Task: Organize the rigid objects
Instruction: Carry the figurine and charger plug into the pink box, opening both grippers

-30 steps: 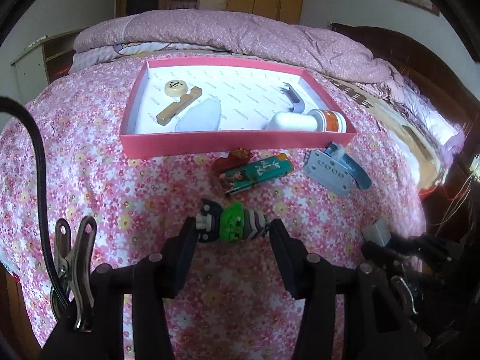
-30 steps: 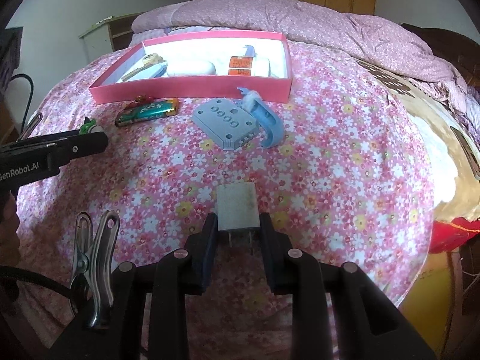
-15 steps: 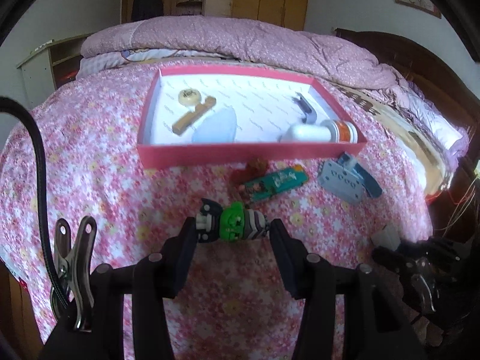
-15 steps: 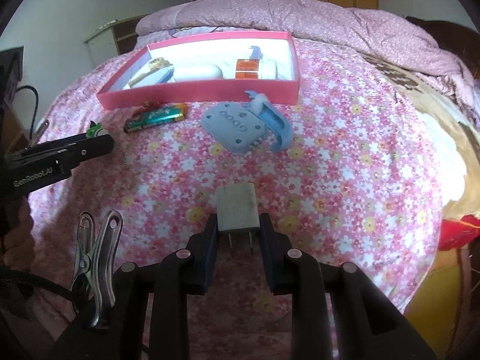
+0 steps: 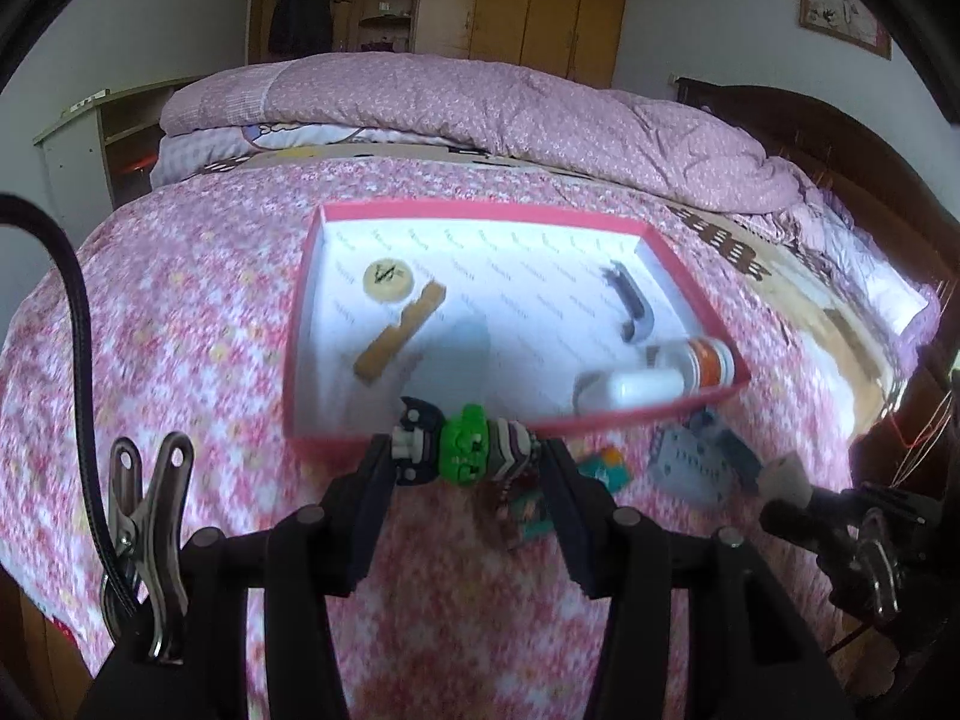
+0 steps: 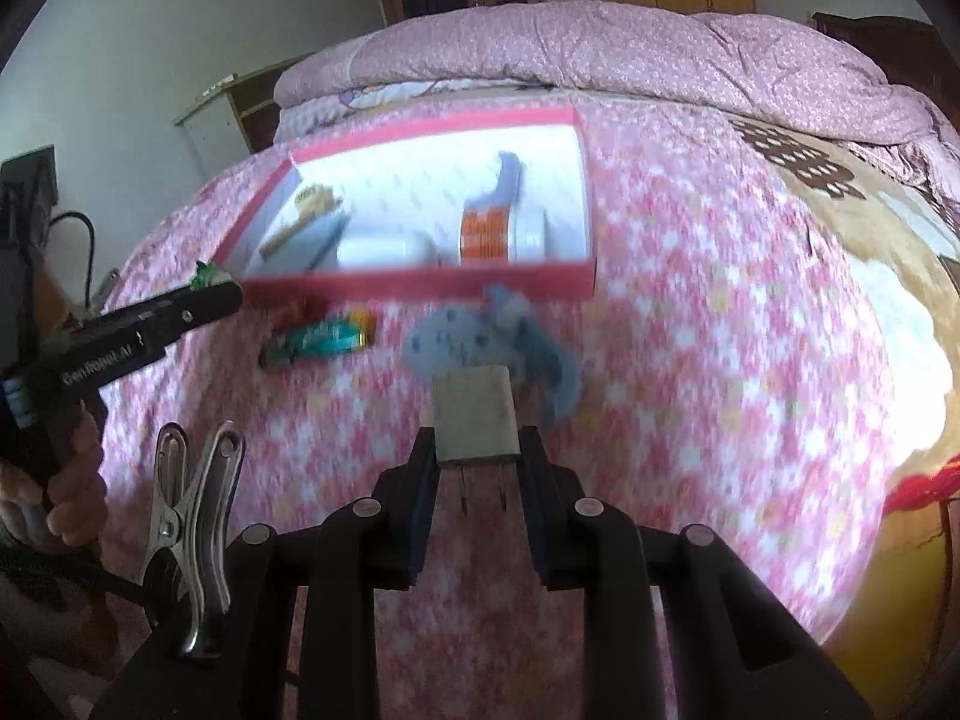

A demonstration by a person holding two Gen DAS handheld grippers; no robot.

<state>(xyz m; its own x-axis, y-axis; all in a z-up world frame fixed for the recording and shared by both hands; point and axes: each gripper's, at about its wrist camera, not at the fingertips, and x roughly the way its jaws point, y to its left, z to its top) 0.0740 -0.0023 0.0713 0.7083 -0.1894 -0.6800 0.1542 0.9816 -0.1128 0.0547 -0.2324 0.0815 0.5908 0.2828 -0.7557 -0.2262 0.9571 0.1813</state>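
Observation:
My left gripper [image 5: 465, 459] is shut on a small toy figure [image 5: 462, 450] with a green head, held sideways above the flowered bedspread, just in front of the pink box [image 5: 420, 426]. My right gripper [image 6: 477, 456] is shut on a white plug adapter [image 6: 474, 414], prongs pointing back toward me. The pink box [image 6: 420, 285] holds a round wooden disc [image 5: 387, 281], a wooden stick [image 5: 399, 339], a grey clip [image 5: 630, 306], a white bottle [image 5: 630, 387] and an orange-labelled jar [image 5: 711, 363]. In the right wrist view the left gripper's finger [image 6: 150, 324] reaches in from the left.
A green lighter [image 6: 318, 339] and a grey-blue perforated gadget [image 6: 480, 339] lie on the bedspread in front of the box. A folded pink quilt [image 5: 480, 114] lies along the bed's far end. A dark wooden headboard [image 5: 840, 138] runs along the right side. A hand [image 6: 66, 498] grips the left tool.
Both grippers have risen off the bedspread with their objects and moved closer to the pink box. The view now looks more down into the box.

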